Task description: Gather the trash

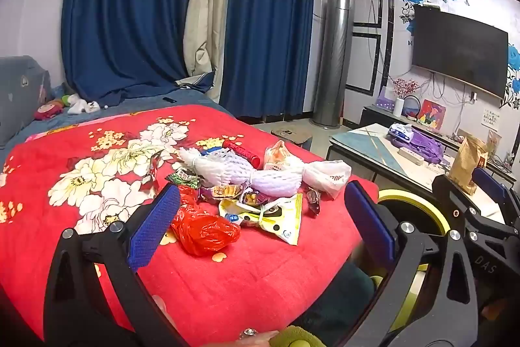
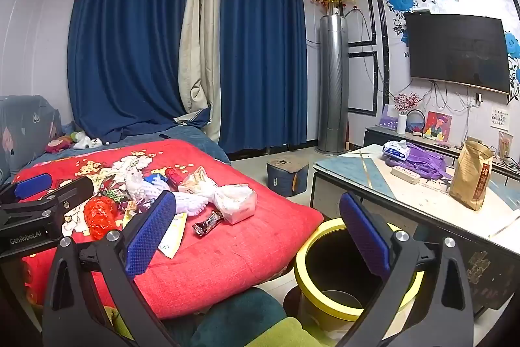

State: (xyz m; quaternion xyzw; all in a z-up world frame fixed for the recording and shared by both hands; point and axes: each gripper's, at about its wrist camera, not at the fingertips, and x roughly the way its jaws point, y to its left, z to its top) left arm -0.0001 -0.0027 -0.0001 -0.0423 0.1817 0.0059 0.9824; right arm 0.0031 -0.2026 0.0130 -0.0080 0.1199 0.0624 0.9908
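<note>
Both grippers wide apart, nothing between pads: left gripper over red floral blanket, right gripper beside it. Trash pile of wrappers, white foam netting, red plastic bag mid-blanket. Yellow-rimmed round bin on floor, just beside blanket edge.

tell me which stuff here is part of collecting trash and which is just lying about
Job: red plastic bag, white foam nets, yellow snack wrapper, white plastic bag, yellow-rimmed bin.

Lying about: brown paper bag, purple bag, tissue pack, toys.
</note>
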